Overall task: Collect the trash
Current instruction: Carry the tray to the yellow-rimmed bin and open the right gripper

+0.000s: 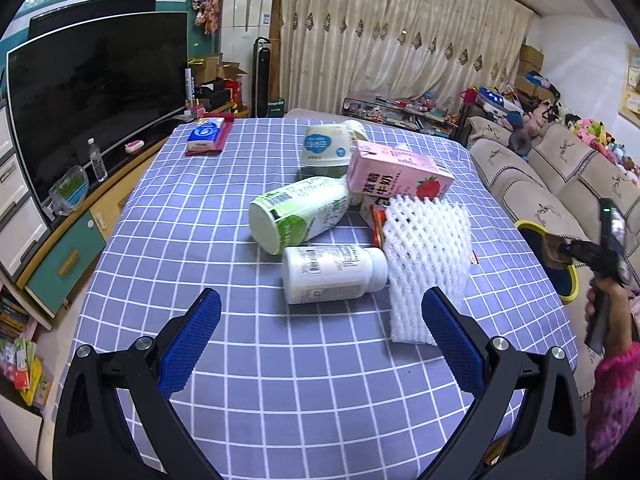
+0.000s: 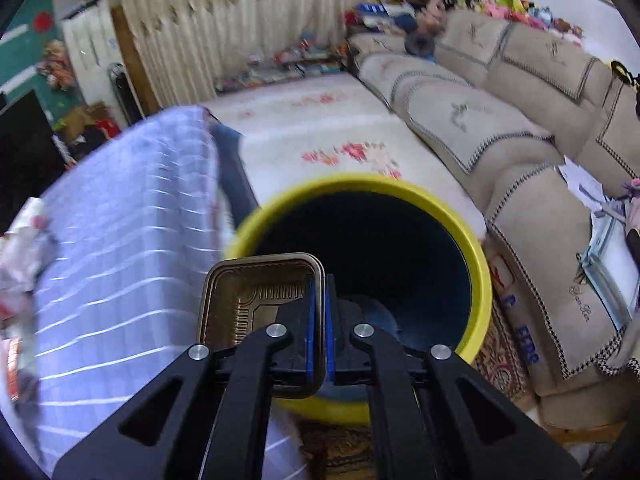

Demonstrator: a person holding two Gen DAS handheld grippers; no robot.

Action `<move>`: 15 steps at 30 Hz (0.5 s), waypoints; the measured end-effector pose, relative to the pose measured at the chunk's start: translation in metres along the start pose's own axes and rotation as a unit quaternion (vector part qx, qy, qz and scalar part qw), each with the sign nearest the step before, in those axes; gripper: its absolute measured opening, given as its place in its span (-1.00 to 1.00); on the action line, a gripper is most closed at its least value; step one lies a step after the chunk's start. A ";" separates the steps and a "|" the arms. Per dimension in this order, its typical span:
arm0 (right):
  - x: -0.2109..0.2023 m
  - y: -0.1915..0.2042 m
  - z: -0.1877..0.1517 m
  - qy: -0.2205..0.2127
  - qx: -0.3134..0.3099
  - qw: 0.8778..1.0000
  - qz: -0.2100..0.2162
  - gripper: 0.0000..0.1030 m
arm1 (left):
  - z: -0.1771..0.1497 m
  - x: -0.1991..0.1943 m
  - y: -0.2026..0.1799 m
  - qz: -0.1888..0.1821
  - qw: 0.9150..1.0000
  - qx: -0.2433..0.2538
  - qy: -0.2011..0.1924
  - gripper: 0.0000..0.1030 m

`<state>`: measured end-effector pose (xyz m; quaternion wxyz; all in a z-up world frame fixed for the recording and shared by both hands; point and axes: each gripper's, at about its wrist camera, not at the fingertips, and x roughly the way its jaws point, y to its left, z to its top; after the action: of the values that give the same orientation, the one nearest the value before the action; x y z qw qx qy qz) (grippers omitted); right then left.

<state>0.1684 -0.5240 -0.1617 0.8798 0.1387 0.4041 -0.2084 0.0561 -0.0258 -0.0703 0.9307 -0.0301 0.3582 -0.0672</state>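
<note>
Below the right gripper [image 2: 318, 300], a yellow-rimmed trash bin [image 2: 476, 248] stands on the floor between table and sofa [image 2: 520, 128]; its dark interior shows something bluish at the bottom, too dim to name. Right gripper's pads are pressed together on the rim of one brown plastic tray [image 2: 248, 300], which hangs to its left, over the bin's near edge and empty. Left gripper [image 1: 320, 312] hovers above the checked tablecloth [image 1: 200, 240], fingers spread wide, holding nothing. Just ahead of it: one white pill bottle [image 1: 332, 274] on its side, one white foam fruit net [image 1: 428, 256] touching the bottle's cap end, right finger overlapping the net's corner. Further ahead: one green-white bottle [image 1: 298, 214] lying down, one pink strawberry milk carton [image 1: 400, 172] tilted, one round white-green tub [image 1: 326, 148]. Far ahead-left: one blue tissue pack [image 1: 206, 136]. Something red sits behind the net, mostly hidden.
</note>
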 end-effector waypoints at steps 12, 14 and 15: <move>0.087 -0.020 0.005 0.065 -0.003 0.996 -0.058 -0.47 | 0.010 0.022 -0.035 -0.015 0.999 0.026 0.018 0.93; 0.087 -0.020 0.008 0.058 -0.007 0.996 -0.064 -0.37 | 0.011 0.027 -0.042 -0.019 0.999 0.032 0.022 0.93; 0.086 -0.021 0.009 0.056 -0.005 0.996 -0.064 -0.37 | 0.011 0.030 -0.045 -0.023 0.999 0.035 0.023 0.93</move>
<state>0.2148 -0.5682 -0.2238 0.8411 0.1192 0.4621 -0.2545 0.0806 -0.0746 -0.0768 0.9209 -0.0040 0.3764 -0.1016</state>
